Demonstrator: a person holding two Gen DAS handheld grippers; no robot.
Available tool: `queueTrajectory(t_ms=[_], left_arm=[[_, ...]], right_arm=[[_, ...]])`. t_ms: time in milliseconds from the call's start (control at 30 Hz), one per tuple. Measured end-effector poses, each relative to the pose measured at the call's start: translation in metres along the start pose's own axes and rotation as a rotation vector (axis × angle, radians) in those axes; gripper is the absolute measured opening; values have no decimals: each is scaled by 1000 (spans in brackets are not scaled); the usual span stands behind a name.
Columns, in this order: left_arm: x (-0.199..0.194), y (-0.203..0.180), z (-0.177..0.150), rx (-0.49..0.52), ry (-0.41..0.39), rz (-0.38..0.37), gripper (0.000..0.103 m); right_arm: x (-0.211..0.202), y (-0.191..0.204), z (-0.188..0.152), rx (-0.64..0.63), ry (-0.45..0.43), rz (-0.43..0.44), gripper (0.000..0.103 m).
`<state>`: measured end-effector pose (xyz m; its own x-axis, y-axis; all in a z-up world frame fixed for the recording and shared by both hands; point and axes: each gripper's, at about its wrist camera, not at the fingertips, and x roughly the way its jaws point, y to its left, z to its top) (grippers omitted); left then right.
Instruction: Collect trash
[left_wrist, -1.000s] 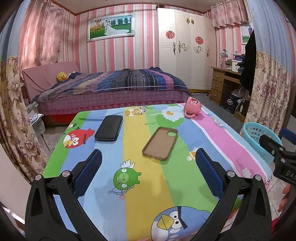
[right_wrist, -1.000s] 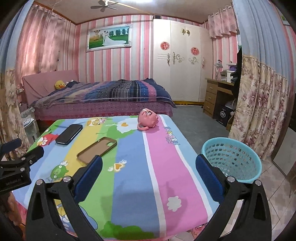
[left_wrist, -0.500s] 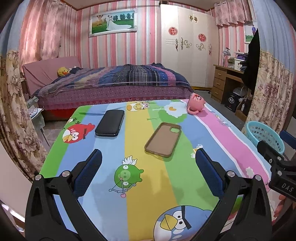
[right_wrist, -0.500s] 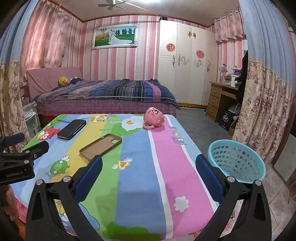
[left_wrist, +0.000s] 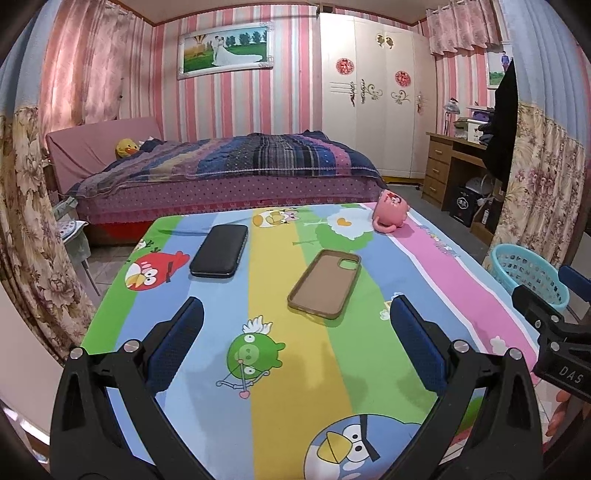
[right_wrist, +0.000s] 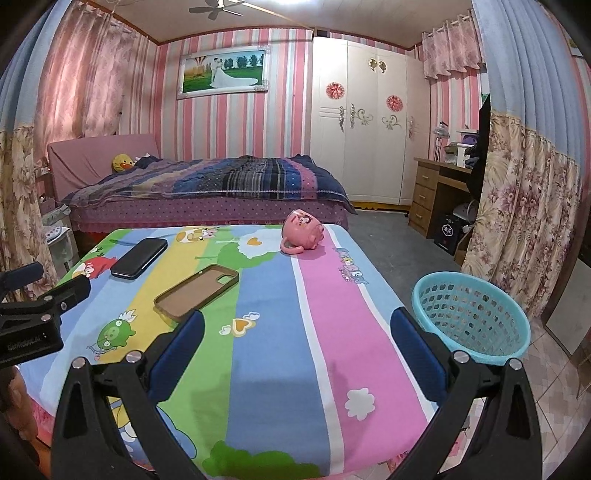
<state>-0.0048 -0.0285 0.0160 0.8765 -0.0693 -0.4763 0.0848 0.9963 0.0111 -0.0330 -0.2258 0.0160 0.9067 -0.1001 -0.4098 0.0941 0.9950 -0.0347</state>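
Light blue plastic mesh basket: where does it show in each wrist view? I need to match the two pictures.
Left wrist view: the light blue plastic mesh basket sits at the right edge, beyond the table's right side, partly hidden by the right gripper.
Right wrist view: it stands lower right, on the floor beside the table, just past the right finger.
Shared landmark: the pink mug lying on its side at the table's far end.
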Motion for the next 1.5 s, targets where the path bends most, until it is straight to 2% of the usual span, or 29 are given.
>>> queueTrajectory(t_ms=[400, 1500], left_arm=[[-3, -2, 1, -1, -13, -24, 98], [-5, -3, 4, 1, -24, -28, 98]], right_arm=[[0, 1, -2, -5, 2, -7, 98], [1, -3, -3, -2, 6, -12, 98]])
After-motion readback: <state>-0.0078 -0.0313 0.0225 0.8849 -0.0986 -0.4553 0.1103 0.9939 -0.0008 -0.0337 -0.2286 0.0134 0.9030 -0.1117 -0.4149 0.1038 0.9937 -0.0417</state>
